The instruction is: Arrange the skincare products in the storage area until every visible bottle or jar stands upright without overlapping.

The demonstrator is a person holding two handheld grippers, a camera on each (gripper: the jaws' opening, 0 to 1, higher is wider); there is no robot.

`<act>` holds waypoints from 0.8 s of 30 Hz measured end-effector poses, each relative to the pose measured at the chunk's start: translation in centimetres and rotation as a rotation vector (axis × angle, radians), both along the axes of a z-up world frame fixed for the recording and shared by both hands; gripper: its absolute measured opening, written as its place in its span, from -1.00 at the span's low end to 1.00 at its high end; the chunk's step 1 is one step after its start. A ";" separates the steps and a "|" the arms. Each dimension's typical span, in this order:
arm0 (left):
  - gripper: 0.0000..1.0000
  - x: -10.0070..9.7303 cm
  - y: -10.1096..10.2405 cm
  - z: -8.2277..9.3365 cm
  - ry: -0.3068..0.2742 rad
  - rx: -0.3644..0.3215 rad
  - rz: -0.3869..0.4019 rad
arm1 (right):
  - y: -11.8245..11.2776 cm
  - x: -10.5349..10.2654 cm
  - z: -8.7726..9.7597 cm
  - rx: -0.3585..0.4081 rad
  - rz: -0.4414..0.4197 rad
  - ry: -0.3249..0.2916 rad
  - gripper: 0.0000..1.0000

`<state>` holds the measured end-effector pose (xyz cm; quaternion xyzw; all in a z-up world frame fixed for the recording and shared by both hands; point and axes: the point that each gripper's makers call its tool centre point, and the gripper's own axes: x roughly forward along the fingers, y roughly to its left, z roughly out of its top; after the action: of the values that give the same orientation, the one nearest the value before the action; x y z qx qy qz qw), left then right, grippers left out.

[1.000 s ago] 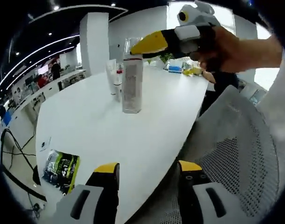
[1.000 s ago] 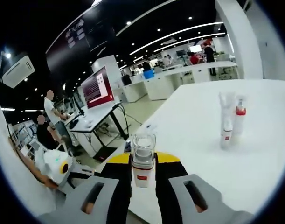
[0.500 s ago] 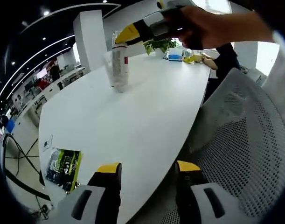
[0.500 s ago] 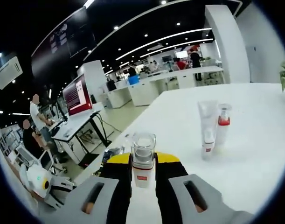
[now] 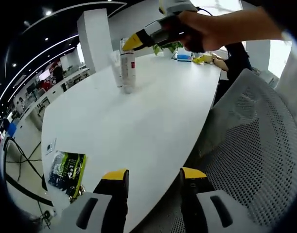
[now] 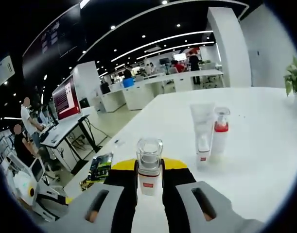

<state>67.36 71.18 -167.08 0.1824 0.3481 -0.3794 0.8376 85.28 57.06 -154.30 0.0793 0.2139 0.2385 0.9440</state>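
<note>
My right gripper [image 6: 149, 171] is shut on a clear bottle [image 6: 149, 151] with a clear cap and a red label, gripping it near the neck. Beyond it on the white table [image 6: 265, 165] stand a white tube [image 6: 202, 132] and a pump bottle [image 6: 219, 132] with a red collar, side by side and upright. In the left gripper view a hand holds the right gripper [image 5: 132, 41] on the upright clear bottle [image 5: 128, 68], close beside the white tube [image 5: 116, 67]; I cannot tell whether its base touches the table. My left gripper [image 5: 153, 177] hangs open at the table's near edge.
A white mesh chair [image 5: 250, 145] stands to the right of the table's near edge. A green and yellow packet [image 5: 65, 170] lies below the table's left edge, and shows again [image 6: 97, 167] in the right gripper view. A plant [image 6: 296, 77] and office desks stand far behind.
The right gripper has carried the clear bottle away from me, up beside the tube and pump bottle. The left gripper has stayed open and low.
</note>
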 end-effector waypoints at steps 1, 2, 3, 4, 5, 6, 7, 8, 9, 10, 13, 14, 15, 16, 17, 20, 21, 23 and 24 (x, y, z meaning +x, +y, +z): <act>-0.14 0.0 0.0 0.0 0.001 0.001 0.000 | -0.1 0.1 0.0 -0.001 -0.002 -0.001 -0.69; -0.14 -0.1 0.1 -0.1 0.005 0.004 0.001 | -0.2 0.4 -0.1 -0.003 -0.003 -0.001 -0.69; -0.15 -0.1 0.1 -0.1 0.007 0.006 0.001 | -0.3 0.5 -0.1 -0.005 -0.004 -0.002 -0.69; -0.15 -0.1 0.1 -0.2 0.008 0.008 0.001 | -0.3 0.5 -0.1 -0.008 -0.005 -0.002 -0.69; -0.15 -0.1 0.1 -0.2 0.010 0.009 0.001 | -0.5 0.6 -0.1 -0.014 -0.008 -0.004 -0.69; -0.15 -0.1 0.1 -0.3 0.011 0.010 0.002 | -0.7 0.7 -0.1 -0.015 -0.011 -0.004 -0.69; -0.16 -0.1 0.1 -0.3 0.011 0.012 0.003 | -0.9 0.7 -0.1 -0.018 -0.014 -0.005 -0.69; -0.16 -0.1 0.2 -0.3 0.010 0.013 0.005 | -1.1 0.8 -0.1 -0.022 -0.016 -0.007 -0.69; -0.16 0.0 0.2 -0.3 0.010 0.013 0.007 | -1.2 0.9 -0.2 -0.024 -0.017 -0.006 -0.69; -0.16 0.0 0.2 -0.3 0.010 0.012 0.009 | -1.4 1.0 -0.3 -0.034 -0.018 -0.005 -0.69; -0.17 0.0 0.3 -0.5 0.014 0.020 0.012 | -1.9 1.2 -0.5 -0.043 -0.024 -0.004 -0.69; -0.17 -0.1 0.3 -0.5 0.015 0.020 0.013 | -2.0 1.3 -0.5 -0.044 -0.026 -0.005 -0.69; -0.17 0.0 0.3 -0.5 0.016 0.020 0.015 | -2.2 1.4 -0.5 -0.048 -0.029 -0.005 -0.69; -0.17 0.0 0.4 -0.5 0.016 0.021 0.016 | -2.2 1.4 -0.5 -0.051 -0.030 -0.006 -0.69; -0.17 0.0 0.4 -0.5 0.018 0.022 0.017 | -2.4 1.5 -0.5 -0.058 -0.033 -0.009 -0.69; -0.18 -0.1 0.4 -0.5 0.018 0.024 0.018 | -2.7 1.6 -0.6 -0.079 -0.030 -0.015 -0.69; -0.18 -0.1 0.4 -0.6 0.020 0.024 0.018 | -2.8 1.6 -0.6 -0.086 -0.029 -0.015 -0.69; -0.19 -0.1 0.4 -0.6 0.020 0.026 0.016 | -3.1 1.7 -0.6 -0.099 -0.030 -0.019 -0.69; -0.20 -0.1 0.4 -0.6 0.021 0.026 0.016 | -3.3 1.8 -0.7 -0.100 -0.035 -0.018 -0.69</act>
<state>67.26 71.53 -167.72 0.1866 0.3634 -0.3701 0.8344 87.12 53.76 -154.97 0.0335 0.2156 0.2119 0.9526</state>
